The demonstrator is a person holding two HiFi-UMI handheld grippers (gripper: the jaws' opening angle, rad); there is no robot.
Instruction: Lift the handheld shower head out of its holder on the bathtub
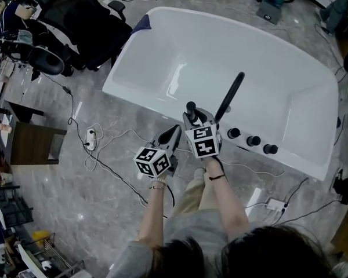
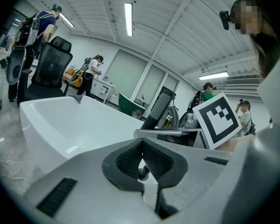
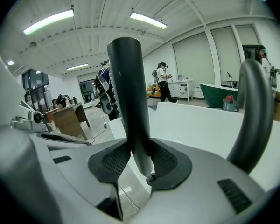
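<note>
Head view: right tool (image 1: 196, 116) holds the shower head (image 1: 232, 94) over the bathtub (image 1: 123, 89) rim; left gripper view: left tool (image 2: 141, 153) closed, empty; right gripper view: pads clamp the handle's tapered end, so the trailing hose (image 3: 252, 120) may tug it loose

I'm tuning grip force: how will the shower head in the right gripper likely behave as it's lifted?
The shower head looks like a smooth, rigid dark stick: probably stiff, possibly slippery. The right gripper clamps it near its tapered lower end, so the tall part above may tip. It looks slim, so likely light for its length.
</note>
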